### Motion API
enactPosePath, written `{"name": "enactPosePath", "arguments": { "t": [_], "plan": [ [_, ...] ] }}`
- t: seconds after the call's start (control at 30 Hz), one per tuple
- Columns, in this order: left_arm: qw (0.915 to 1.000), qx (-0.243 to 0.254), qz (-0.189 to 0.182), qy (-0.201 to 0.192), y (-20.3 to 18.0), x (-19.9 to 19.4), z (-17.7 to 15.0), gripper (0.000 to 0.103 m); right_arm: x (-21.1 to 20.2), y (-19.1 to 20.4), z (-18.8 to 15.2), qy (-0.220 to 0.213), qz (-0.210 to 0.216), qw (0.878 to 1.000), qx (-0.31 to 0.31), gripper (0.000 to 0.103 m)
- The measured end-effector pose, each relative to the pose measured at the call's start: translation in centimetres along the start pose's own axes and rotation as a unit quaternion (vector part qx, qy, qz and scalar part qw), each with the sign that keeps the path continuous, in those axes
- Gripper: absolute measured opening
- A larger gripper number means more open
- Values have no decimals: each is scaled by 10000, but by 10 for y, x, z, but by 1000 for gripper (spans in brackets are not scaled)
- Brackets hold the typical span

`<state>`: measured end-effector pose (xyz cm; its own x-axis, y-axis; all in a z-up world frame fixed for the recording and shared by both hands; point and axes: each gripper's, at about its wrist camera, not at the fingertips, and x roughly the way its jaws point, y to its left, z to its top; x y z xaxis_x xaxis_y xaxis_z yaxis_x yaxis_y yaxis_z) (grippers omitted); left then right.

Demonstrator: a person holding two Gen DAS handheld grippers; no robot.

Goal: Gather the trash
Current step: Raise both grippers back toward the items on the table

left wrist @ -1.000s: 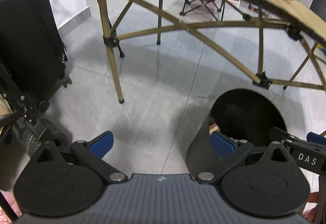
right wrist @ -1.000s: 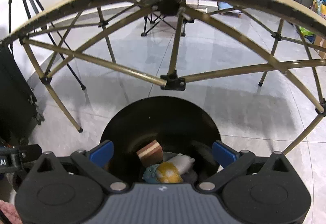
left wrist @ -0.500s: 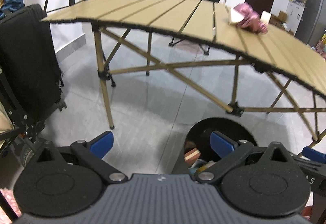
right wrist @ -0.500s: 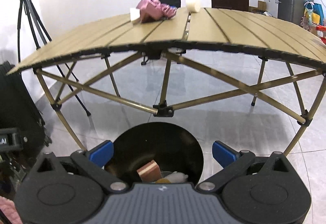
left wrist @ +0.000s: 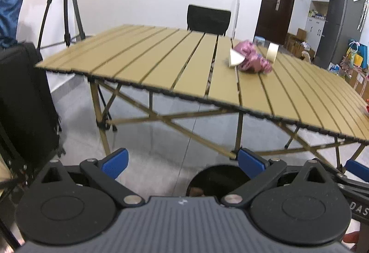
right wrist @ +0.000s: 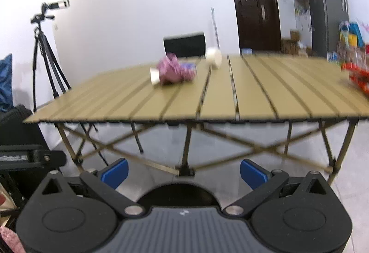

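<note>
We find the left gripper with its jaws spread wide and nothing between them. The right gripper stands likewise, jaws released and empty. Both are held low, in front of the near edge of the worktop and below its level.

The trash on the worktop lies far ahead of both sets of jaws, toward the far side: a crumpled pink wrapper with a small white cup touching its left end, tipped on its side. Just beyond and to the right of the wrapper is a second pale cup. None of these items is near either gripper.

A black bin sits on the floor close beneath the jaws. In the left wrist view it lies under the right-hand blue finger pad, and a little of its contents shows at the rim, too dark to identify. In the right wrist view the bin is centred between the jaws, but only its dark rim shows.

The right wrist view alone shows a red object at the right edge of the worktop, blurred, and a camera on a tripod at left. The left wrist view alone shows a black suitcase standing at left. Both views show a black chair behind the worktop.
</note>
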<state>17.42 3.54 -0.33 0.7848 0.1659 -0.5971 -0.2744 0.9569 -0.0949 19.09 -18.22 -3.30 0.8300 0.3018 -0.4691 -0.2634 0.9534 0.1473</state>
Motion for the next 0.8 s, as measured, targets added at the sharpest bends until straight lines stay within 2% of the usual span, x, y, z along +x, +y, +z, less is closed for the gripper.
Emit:
{"name": "enactPosePath", "arguments": {
  "t": [0.23, 0.33, 0.6, 0.8],
  "plan": [
    [9996, 20, -17, -287, -15, 4, 28, 103, -5, -5, 24, -586, 94, 9982, -109, 103],
    [9992, 30, -34, -397, -20, 8, 40, 103, -2, -11, 36, -781, 1, 9969, -76, 103],
    [9980, 111, -10, -623, -36, 29, 72, 103, 17, -25, 67, -1075, -170, 9941, -16, 103],
    [9978, 159, 1, -640, -44, 53, 93, 103, 39, -32, 84, -1216, -287, 9922, -29, 103]
  ]
}}
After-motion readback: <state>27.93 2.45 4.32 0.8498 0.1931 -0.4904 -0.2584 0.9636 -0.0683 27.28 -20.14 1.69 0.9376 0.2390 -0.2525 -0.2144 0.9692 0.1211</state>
